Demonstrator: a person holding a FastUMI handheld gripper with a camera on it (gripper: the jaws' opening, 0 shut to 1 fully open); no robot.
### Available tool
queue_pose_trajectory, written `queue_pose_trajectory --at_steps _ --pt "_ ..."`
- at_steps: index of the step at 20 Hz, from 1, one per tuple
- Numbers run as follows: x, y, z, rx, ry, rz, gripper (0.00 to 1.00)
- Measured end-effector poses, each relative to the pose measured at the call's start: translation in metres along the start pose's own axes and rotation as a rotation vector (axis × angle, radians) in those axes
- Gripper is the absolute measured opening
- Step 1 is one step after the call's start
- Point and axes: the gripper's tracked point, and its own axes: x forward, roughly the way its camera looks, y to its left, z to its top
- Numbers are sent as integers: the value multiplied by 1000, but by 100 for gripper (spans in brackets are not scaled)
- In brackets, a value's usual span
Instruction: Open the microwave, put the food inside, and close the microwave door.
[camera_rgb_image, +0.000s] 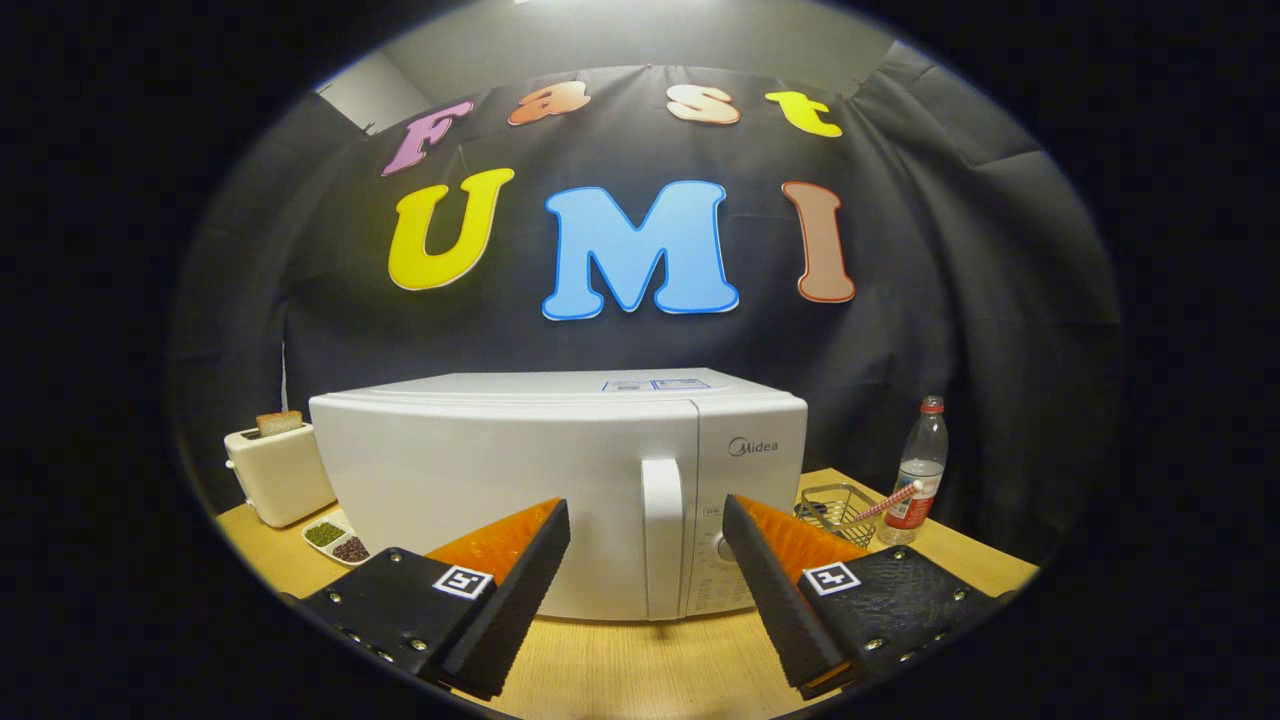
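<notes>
We see a white microwave (560, 490), door closed, on the wooden counter (640, 670). Our gripper (646, 525) hovers before its handle (662, 535), jaws apart and empty. A toaster (280, 475) stands left of the microwave.

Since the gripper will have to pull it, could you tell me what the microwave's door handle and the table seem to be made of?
The door handle looks like smooth, glossy white plastic, with soft highlights along its rounded edge, matching the microwave casing. The table shows a pale wood grain, probably laminate or veneer, with a matte finish. The gripper is open, its fingers either side of the handle.
</notes>
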Motion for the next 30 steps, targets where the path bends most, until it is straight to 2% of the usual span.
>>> queue_pose_trajectory --at_steps 2,3,4,7,8,9,11,13,14,15,16,18,19,25,30 --pt "10 -3 -10 11 22 3 94" --pt "14 -4 -14 9 29 2 87" --pt "16 -6 -18 4 37 -3 74" --pt "23 -10 -25 -10 49 -4 73" --pt "26 -9 -26 -15 49 1 58" --pt "28 -9 -27 -26 50 3 53" --pt "31 -9 -27 -50 57 10 32" --pt "30 -8 -29 -58 71 18 29" --pt "29 -9 -28 -49 82 24 21" --pt "31 -8 -29 -30 87 31 21" --pt "28 -8 -29 -26 91 29 14" --pt "29 -7 -29 -51 103 9 14" --pt "29 -9 -29 -58 118 1 4" --pt "25 -7 -28 -87 163 -33 4" --pt "-16 0 -32 -60 154 -59 4"
